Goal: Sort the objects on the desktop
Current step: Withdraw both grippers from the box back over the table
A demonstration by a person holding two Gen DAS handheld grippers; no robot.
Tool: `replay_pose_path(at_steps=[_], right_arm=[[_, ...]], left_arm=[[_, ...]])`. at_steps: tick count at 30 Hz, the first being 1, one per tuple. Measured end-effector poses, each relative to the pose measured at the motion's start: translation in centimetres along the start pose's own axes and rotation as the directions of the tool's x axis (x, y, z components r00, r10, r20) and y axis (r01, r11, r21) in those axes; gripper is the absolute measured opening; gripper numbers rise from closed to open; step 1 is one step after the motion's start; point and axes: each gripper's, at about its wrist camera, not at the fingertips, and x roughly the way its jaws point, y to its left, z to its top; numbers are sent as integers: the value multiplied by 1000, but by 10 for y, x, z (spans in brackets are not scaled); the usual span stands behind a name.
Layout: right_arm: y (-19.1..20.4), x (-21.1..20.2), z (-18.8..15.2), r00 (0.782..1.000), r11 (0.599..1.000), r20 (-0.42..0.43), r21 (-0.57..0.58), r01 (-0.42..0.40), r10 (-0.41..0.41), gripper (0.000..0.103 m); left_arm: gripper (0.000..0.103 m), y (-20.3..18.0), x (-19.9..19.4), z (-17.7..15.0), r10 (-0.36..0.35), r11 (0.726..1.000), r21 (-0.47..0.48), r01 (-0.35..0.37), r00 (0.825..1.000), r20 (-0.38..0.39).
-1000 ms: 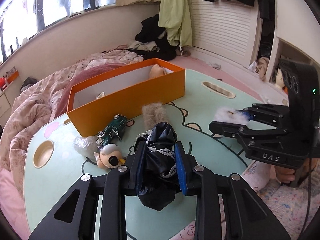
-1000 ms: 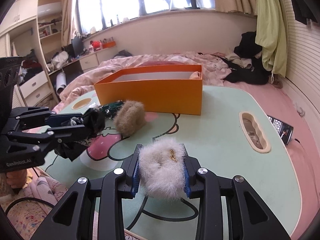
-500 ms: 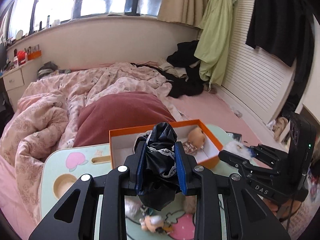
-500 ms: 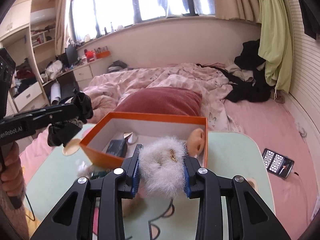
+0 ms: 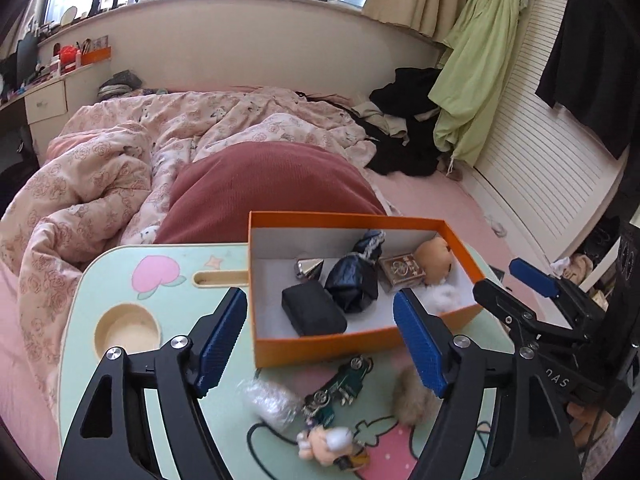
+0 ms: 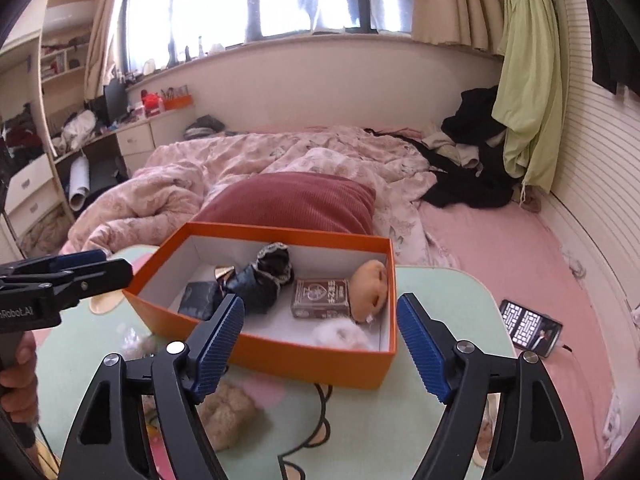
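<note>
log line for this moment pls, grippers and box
left gripper: just opened, empty | right gripper: just opened, empty | black cloth, white fluff: in orange box | green toy car: on table

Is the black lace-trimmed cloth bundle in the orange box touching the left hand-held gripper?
Apart. The left wrist view shows the bundle lying in the orange box, clear of the left hand-held gripper's open jaws.

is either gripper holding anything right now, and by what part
Nothing is held. The left gripper and right gripper have just opened; the black cloth bundle and white fluffy piece lie in the orange box.
</note>
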Motion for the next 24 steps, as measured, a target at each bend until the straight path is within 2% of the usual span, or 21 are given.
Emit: replay_pose_path(at_steps=[4,7,12,14,15,16,17,18,20,24], right_arm=[[6,-16,-28,999,1000,-38,-17,-9,8,86],[9,-19,-52,996,999,-93,-39,-16,12,87],[9,-13,-91,975,999,-221,-22,-45,40,87],[12,-7,-101,967,998,-253,-58,-34,19,87],[12,-5,-106,968,997,-250,-67,-33,15,91],[10,-4,-109,970,998,-240,-57,-40,25,103],[8,-3,-111,970,998,-240,-48,-41,28,103],[8,-2,-112,971,998,-239,-47,-39,26,103],[7,-3,-113,973,998,-229,-50,-38,26,103],[6,-3,-114,975,998,-219,-52,-44,32,103]], left_arm=[[79,0,-17,-32,52,998,43,-50,998,-35],[79,-1,-27,-62,64,996,63,-61,997,-46],[79,1,-28,-110,89,994,71,-82,991,-99],[79,3,-22,-121,93,993,80,-84,988,-123],[79,4,-17,-125,112,991,84,-101,985,-134],[85,4,-14,-128,148,986,93,-137,982,-120],[89,3,-12,-132,186,979,105,-177,979,-85],[93,4,-11,-134,192,978,102,-184,979,-70],[102,4,-9,-136,174,981,104,-166,981,-82],[103,5,-9,-137,172,981,106,-164,982,-79]])
